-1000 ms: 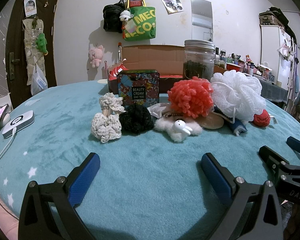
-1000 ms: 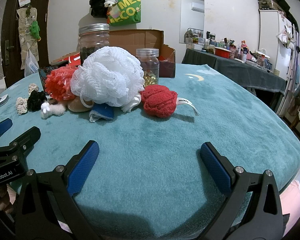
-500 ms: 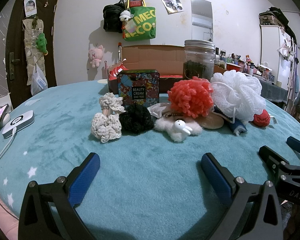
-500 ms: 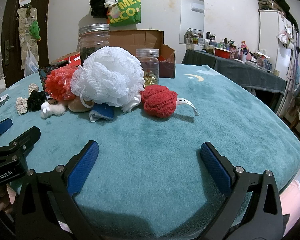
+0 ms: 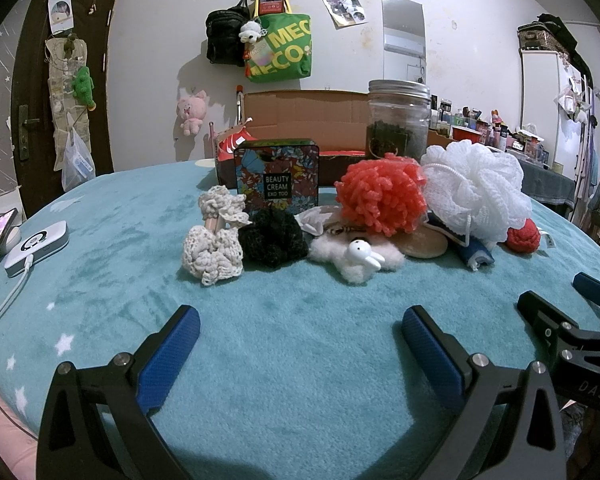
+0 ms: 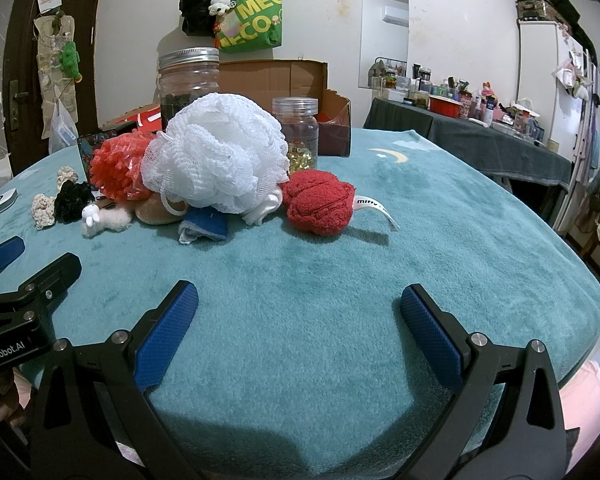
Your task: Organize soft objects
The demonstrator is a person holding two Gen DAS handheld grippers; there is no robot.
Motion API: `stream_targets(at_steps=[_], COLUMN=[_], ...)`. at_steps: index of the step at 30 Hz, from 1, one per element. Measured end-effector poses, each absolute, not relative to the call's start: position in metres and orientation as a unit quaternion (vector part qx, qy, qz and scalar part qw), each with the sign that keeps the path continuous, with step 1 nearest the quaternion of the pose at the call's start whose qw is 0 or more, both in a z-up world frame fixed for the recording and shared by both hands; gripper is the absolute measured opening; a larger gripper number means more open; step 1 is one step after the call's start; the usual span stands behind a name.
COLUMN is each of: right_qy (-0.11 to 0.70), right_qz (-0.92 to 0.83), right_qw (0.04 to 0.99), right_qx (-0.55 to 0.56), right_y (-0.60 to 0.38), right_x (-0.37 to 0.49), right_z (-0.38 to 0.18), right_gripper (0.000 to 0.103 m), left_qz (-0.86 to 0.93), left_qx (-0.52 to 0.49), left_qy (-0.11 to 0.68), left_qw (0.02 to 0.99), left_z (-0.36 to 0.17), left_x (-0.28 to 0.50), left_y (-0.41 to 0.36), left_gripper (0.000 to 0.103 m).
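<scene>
Standing behind spread, empty hand-held grippers (image 5: 300,320) (image 6: 300,304), tall jar (image 5: 397,124) holds dark matter, small jar (image 6: 295,136) golden bits.

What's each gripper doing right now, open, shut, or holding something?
Left gripper: open, holding nothing, above the teal blanket.
Right gripper: open, holding nothing.

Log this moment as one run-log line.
stage: pre-grasp | left gripper: open, empty | right gripper: open, empty | nearest right: red plush ball | white mesh bath pouf untouched on teal blanket
</scene>
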State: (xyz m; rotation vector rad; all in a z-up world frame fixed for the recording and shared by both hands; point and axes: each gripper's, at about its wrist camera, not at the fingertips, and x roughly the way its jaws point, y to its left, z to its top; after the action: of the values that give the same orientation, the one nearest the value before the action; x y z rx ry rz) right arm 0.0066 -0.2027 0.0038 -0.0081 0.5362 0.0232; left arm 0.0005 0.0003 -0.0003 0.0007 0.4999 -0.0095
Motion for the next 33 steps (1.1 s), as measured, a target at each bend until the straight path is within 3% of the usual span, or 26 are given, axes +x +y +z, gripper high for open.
stream_targets(at_steps=[15,33], right_qy=[0.277,0.268], right_qz=[0.017,0.123], right_qw=[0.961,0.955], right_qx=[-0.003,0.043], right_y=[-0.204,-0.232], right_x=[0.009,0.065], right_z=[0.004,0.066], right_gripper=[0.103,0.103], left_qz=[-0.018,-0.110], left_qx=[0.000,-0.012], left_qy=[0.241,0.264], left_qw=[0.970,0.958], left_z=[0.011,0.059], left_x=[0.002,0.059], left_y=[0.004,0.005], left_gripper=[0.103,0.103])
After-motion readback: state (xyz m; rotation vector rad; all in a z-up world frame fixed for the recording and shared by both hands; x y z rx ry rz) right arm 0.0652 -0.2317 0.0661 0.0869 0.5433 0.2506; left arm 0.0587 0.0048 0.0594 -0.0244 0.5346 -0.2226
